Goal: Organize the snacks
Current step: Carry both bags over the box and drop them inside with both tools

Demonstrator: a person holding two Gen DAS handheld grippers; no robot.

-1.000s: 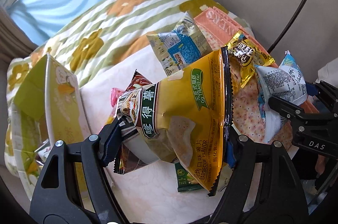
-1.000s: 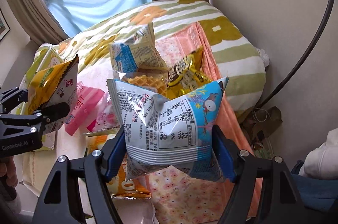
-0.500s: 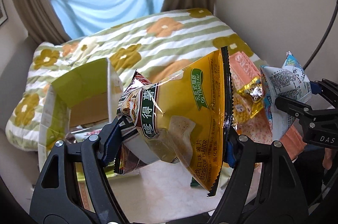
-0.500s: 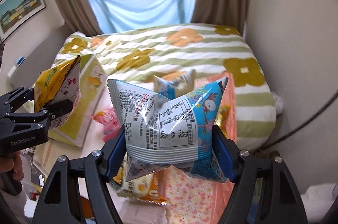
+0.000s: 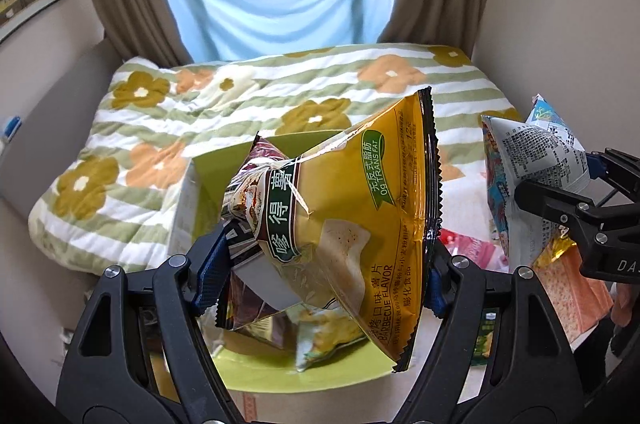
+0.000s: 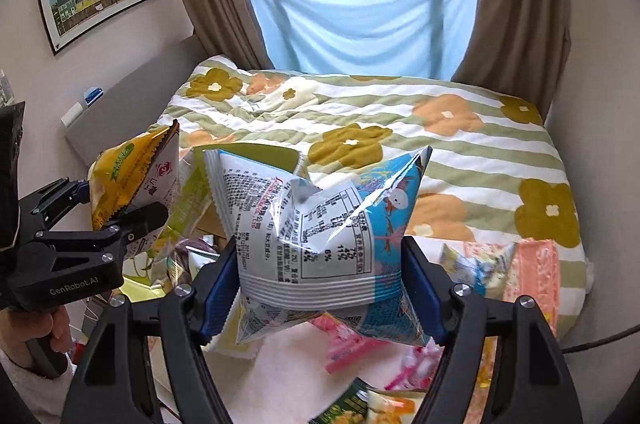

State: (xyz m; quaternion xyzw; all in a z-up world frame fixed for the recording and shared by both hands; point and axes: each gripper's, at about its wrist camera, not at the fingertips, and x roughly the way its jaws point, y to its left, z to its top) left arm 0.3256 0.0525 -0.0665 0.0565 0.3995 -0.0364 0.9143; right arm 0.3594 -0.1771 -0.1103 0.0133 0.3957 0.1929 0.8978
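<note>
Left gripper (image 5: 324, 264) clamps the yellow chip bag (image 5: 352, 207) right above the green box (image 5: 304, 364), probably lined up to drop in. Right gripper (image 6: 320, 288) grips the blue-white bag (image 6: 320, 236) just right of the box, likely queued next.

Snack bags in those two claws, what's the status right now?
Left claw clamped on yellow barbecue chip bag. Right claw clamped on blue-white snack bag. Green box open below left bag, packets already inside.
</note>
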